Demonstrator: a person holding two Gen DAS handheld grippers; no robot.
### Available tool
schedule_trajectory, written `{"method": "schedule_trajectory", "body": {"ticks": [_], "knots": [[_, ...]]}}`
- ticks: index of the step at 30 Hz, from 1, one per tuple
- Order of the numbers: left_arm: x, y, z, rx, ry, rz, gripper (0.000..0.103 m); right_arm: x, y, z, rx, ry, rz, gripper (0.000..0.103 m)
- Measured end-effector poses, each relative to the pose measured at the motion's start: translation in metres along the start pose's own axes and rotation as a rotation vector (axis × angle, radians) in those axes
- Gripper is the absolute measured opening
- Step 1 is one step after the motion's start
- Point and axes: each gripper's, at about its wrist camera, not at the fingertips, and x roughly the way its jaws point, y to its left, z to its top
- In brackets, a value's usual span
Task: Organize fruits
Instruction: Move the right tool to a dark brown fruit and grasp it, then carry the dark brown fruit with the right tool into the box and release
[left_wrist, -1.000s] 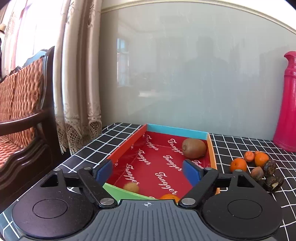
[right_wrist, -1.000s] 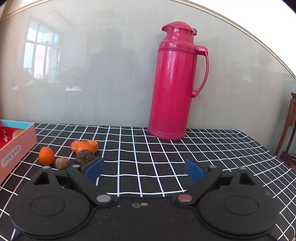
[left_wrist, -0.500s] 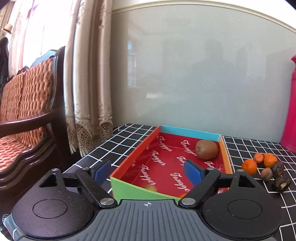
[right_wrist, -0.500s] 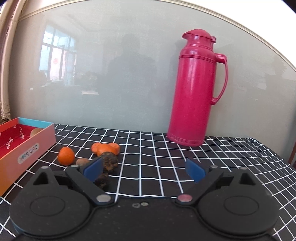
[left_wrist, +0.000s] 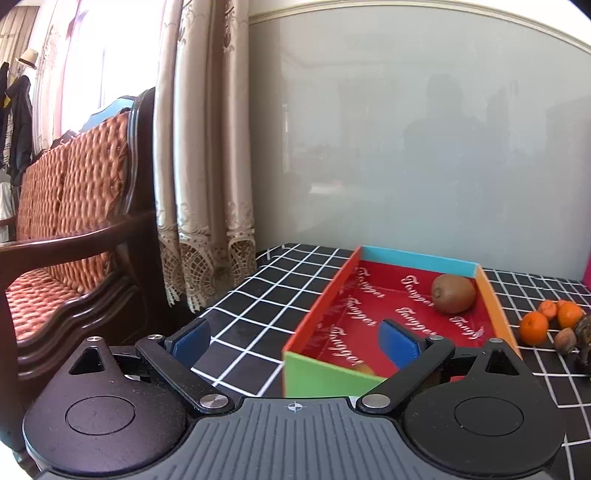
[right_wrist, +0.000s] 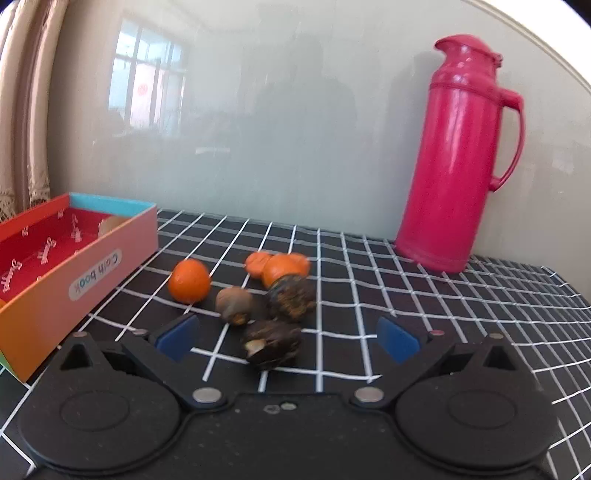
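A shallow colourful box (left_wrist: 321, 373) with a red floor holds a kiwi (left_wrist: 453, 294) at its far end. My left gripper (left_wrist: 295, 341) hovers at the box's near left corner, jaws opening, nothing between them. In the right wrist view, loose fruit lies on the checked cloth beside the box (right_wrist: 92, 273): an orange (right_wrist: 189, 280), two more oranges (right_wrist: 282, 267), a small brown fruit (right_wrist: 233, 304) and two dark shrivelled fruits (right_wrist: 291, 297). My right gripper (right_wrist: 288, 341) is opening too; the nearest dark fruit (right_wrist: 271, 343) lies between its fingers, untouched.
A tall pink thermos jug (right_wrist: 458, 158) stands at the back right against the glossy wall. A wooden chair with a woven cushion (left_wrist: 74, 221) and a lace curtain (left_wrist: 207, 184) sit off the table's left edge. The black checked tablecloth (right_wrist: 424, 317) stretches to the right.
The left gripper has shifted left, from over the box to its left corner, and its jaws are wider. The right gripper has swung left and down toward the fruit pile, jaws wider.
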Motion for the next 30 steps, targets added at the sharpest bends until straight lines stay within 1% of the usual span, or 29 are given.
{"method": "schedule_trajectory", "body": {"ticks": [3, 4, 5, 6, 8, 9, 10, 12, 15, 21, 30], "knots": [[0.002, 0.007, 0.0, 0.01, 0.0, 0.025, 0.103, 0.007, 0.002, 0.001, 0.02, 0.03, 0.018, 0.101], [0.002, 0.008, 0.0, 0.015, -0.001, 0.034, 0.103, 0.01, 0.003, 0.002, 0.025, 0.042, 0.023, 0.097], [0.003, 0.01, 0.0, 0.018, -0.001, 0.041, 0.103, 0.014, 0.003, 0.002, 0.031, 0.058, 0.027, 0.089], [0.003, 0.012, -0.001, 0.019, -0.001, 0.045, 0.103, 0.018, 0.003, 0.002, 0.04, 0.079, 0.032, 0.084], [0.005, 0.016, -0.001, 0.023, 0.003, 0.053, 0.103, 0.026, 0.003, 0.002, 0.058, 0.121, 0.037, 0.066], [0.005, 0.017, -0.001, 0.024, 0.002, 0.055, 0.103, 0.029, 0.003, 0.001, 0.065, 0.136, 0.036, 0.062], [0.005, 0.019, -0.001, 0.024, 0.001, 0.056, 0.103, 0.032, 0.002, 0.001, 0.07, 0.15, 0.036, 0.055], [0.005, 0.021, -0.001, 0.028, 0.001, 0.058, 0.103, 0.033, 0.001, 0.0, 0.081, 0.155, 0.039, 0.053], [0.005, 0.023, -0.001, 0.029, 0.001, 0.057, 0.103, 0.035, -0.003, 0.0, 0.104, 0.159, 0.044, 0.042], [0.005, 0.022, -0.002, 0.028, 0.0, 0.054, 0.103, 0.033, -0.003, 0.002, 0.117, 0.162, 0.043, 0.042], [0.003, 0.027, -0.004, 0.026, 0.004, 0.068, 0.103, 0.016, 0.011, 0.012, 0.085, 0.115, 0.061, 0.042]]}}
